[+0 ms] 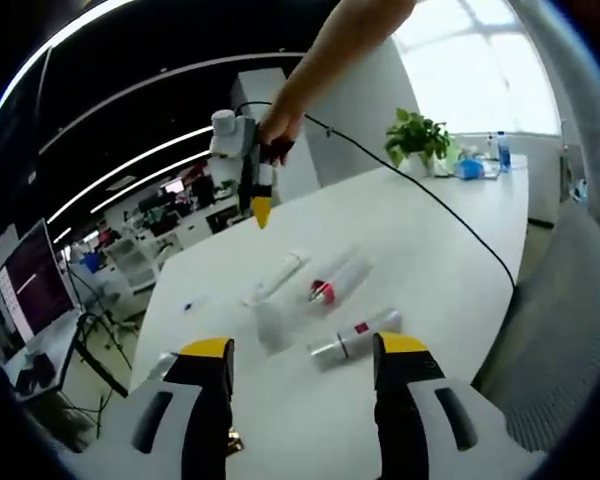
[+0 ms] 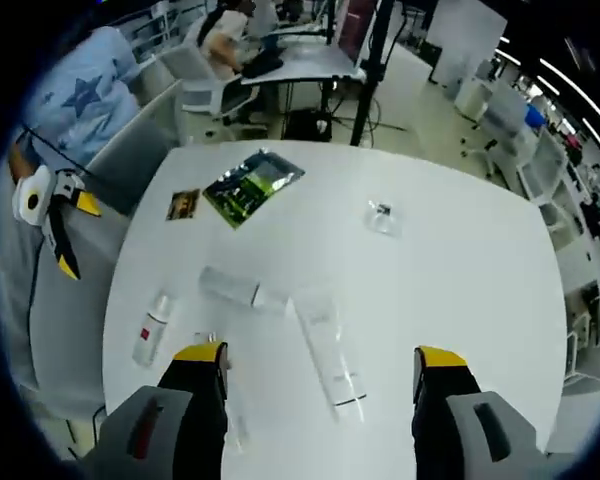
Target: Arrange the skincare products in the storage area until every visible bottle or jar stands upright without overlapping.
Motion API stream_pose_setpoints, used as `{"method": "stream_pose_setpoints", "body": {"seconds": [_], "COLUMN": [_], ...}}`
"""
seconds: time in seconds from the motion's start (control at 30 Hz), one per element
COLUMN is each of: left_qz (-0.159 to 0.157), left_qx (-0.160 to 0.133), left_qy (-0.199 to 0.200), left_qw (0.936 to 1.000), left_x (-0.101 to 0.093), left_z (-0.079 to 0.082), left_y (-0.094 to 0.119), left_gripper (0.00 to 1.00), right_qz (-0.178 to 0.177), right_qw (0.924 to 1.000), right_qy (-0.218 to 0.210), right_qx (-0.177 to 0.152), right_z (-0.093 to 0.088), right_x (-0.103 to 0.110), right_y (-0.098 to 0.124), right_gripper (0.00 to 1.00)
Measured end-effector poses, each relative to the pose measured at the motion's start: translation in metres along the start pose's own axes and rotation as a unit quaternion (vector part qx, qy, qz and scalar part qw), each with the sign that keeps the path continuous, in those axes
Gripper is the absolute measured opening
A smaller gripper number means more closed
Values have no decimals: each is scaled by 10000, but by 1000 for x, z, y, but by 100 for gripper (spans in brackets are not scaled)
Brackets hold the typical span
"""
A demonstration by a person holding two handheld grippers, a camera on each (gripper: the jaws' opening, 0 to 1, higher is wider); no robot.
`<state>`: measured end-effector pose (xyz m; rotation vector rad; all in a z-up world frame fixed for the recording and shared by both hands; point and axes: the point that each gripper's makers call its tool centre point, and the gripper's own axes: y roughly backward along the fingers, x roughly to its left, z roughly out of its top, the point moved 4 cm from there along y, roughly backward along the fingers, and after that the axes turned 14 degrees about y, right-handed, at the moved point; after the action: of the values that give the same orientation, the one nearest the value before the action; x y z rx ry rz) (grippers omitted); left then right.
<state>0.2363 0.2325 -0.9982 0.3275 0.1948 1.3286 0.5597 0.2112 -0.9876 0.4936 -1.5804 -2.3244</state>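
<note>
Several skincare products lie flat on the white table. In the left gripper view I see a white tube, a red-capped tube, a white bottle with a red label and a small white jar. My left gripper hangs open just short of them. A hand holds the right gripper above the table's far side. In the right gripper view the right gripper is open over a long tube, near the labelled bottle and a short tube. The left gripper is off the table's left edge.
A green packet, a small card and a small clear item lie farther across the table. A black cable crosses it. A potted plant stands at the far end. A grey chair sits beside the table.
</note>
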Motion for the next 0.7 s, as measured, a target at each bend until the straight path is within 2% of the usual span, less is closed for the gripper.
{"method": "stream_pose_setpoints", "body": {"seconds": [0.07, 0.2, 0.27, 0.47, 0.7], "left_qz": [3, -19, -30, -36, 1], "left_qx": [46, 54, 61, 125, 214], "left_qy": [-26, -29, -29, -45, -22], "left_qw": [10000, 10000, 10000, 9999, 9998], "left_x": [0, -1, -1, -1, 1], "left_z": [-1, -2, -2, -5, -8], "left_y": [0, 0, 0, -1, -1], "left_gripper": [50, 49, 48, 46, 44], "right_qz": [59, 203, 325, 477, 637], "right_qw": [10000, 9992, 9974, 9956, 9911], "right_qy": [-21, 84, 254, 401, 694], "right_qx": [77, 323, 588, 704, 941], "right_z": [-6, -21, -29, -34, -41], "right_x": [-2, -3, -2, -2, -8], "right_y": [-9, -28, -36, -61, -87], "right_gripper": [79, 73, 72, 64, 61]}}
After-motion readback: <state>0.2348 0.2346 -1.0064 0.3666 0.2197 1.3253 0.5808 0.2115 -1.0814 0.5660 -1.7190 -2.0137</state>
